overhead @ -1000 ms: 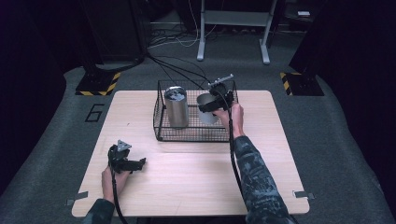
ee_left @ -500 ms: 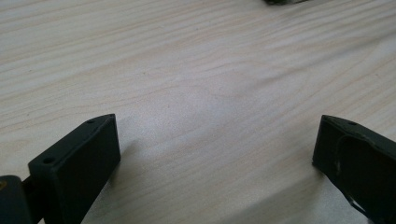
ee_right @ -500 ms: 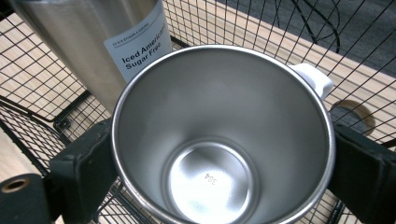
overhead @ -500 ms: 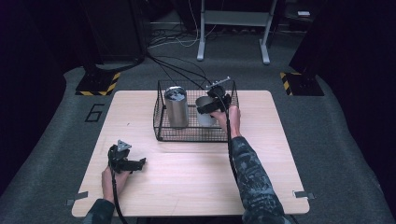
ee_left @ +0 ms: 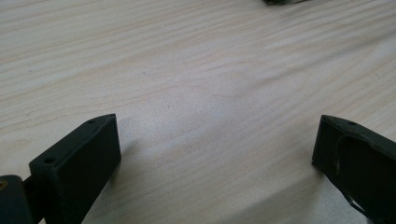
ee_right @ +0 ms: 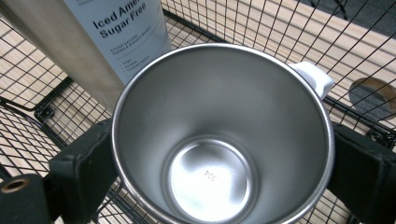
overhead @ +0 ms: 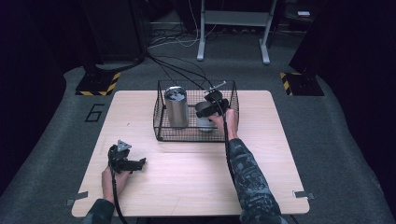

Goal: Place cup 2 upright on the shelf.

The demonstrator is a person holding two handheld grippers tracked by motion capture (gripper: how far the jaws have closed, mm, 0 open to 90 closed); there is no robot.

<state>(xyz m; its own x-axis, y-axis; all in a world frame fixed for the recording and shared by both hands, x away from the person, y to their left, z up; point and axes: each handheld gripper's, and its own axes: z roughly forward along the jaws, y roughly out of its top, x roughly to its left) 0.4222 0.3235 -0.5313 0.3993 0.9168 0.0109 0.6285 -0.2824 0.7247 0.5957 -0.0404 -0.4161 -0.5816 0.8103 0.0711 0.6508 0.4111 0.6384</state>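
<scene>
Steel cup (ee_right: 219, 140) in right claw (ee_right: 219, 163), inside wire basket (overhead: 161, 112).

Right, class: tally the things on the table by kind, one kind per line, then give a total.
Black wire basket: 1
Tall steel can, labelled "Iced Ame... Sugar Free": 1
Steel mug with white handle, clamped between the right gripper's jaws: 1
Handheld grippers, counting the open left gripper: 2
Total: 5

Open, empty steel cup (ee_right: 219, 140) stands upright inside the wire basket (overhead: 161, 126), beside a tall canister (overhead: 176, 106).
</scene>
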